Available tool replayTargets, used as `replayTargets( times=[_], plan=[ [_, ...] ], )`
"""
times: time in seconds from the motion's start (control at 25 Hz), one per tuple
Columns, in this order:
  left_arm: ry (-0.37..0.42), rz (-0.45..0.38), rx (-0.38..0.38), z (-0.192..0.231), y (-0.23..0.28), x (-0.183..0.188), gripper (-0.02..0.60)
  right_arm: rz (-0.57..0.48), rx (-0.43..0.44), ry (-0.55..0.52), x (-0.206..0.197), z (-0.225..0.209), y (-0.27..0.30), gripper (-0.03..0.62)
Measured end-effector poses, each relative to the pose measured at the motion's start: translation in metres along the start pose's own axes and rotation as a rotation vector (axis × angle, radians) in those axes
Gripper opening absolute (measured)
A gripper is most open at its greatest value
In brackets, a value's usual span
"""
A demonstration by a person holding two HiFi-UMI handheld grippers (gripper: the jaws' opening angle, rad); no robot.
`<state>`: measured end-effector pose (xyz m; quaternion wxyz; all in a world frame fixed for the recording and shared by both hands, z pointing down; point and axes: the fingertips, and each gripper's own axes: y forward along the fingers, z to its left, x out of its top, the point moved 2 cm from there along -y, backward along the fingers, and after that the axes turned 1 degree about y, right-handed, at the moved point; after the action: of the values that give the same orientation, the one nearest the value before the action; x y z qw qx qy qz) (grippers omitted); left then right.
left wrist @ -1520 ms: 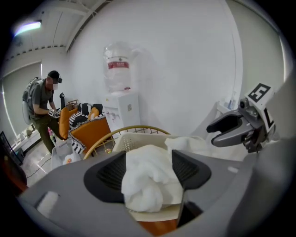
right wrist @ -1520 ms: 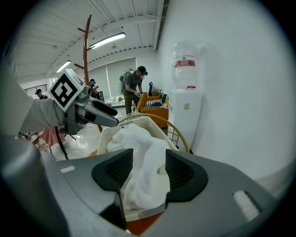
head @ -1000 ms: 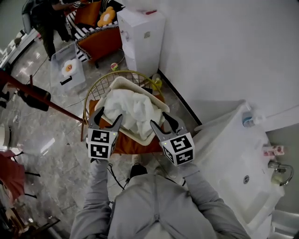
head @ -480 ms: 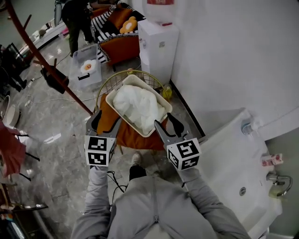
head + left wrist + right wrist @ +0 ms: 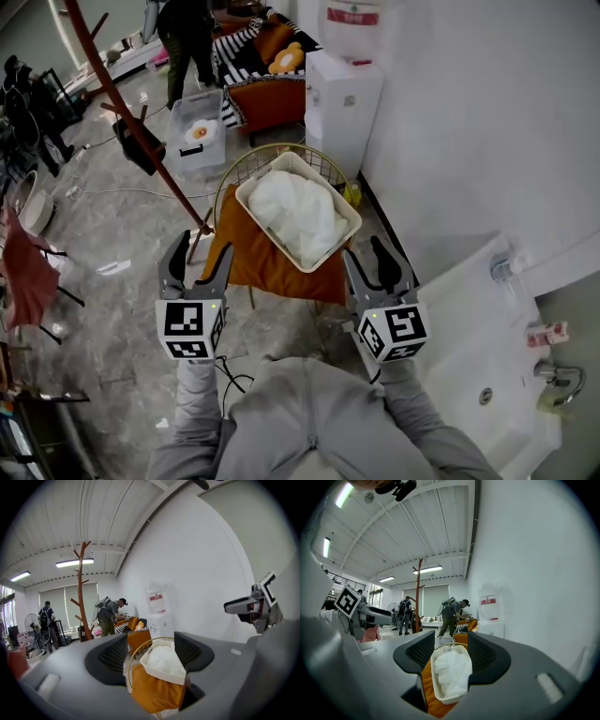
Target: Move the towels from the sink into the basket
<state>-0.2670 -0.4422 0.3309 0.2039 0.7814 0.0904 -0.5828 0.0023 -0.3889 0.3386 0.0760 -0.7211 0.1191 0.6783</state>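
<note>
White towels [image 5: 298,214] lie heaped in a cream rectangular basket [image 5: 349,208] that rests on an orange-cushioned wire chair [image 5: 267,267]. My left gripper [image 5: 197,255] hovers in front of the chair's left corner, open and empty. My right gripper [image 5: 370,262] hangs near the chair's right corner, also open with nothing between its fingers. Both are short of the basket and do not touch it. The left gripper view shows the towels [image 5: 164,659] far beyond the jaws, and so does the right gripper view with its towels [image 5: 451,670]. The white sink [image 5: 469,361] is at lower right; no towel shows in it.
A white water dispenser [image 5: 342,94] stands against the wall behind the chair. A brown coat stand [image 5: 131,131] leans across the left. A plastic box [image 5: 199,141], an orange sofa [image 5: 267,89] and a person [image 5: 187,28] are farther back. A faucet [image 5: 553,375] sits at the sink's right.
Both grippers have drawn back from the sides of the basket toward me. The towels stay heaped in the basket.
</note>
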Motion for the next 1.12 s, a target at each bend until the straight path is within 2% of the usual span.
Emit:
replayTargets(
  times=[0.2,0.72,1.12],
  plan=[
    [-0.007,-0.046,0.012,0.014,-0.017,0.002,0.337,-0.018,-0.046,-0.021,0.005,0.007,-0.007,0.199],
    [-0.031,-0.086,-0.013,0.043,-0.039,-0.009,0.337,-0.011,-0.150,-0.035,0.003,0.028,-0.030,0.199],
    [-0.043,-0.110,-0.040,0.042,-0.039,-0.009,0.337,-0.018,-0.166,-0.041,0.005,0.033,-0.034,0.199]
  ],
)
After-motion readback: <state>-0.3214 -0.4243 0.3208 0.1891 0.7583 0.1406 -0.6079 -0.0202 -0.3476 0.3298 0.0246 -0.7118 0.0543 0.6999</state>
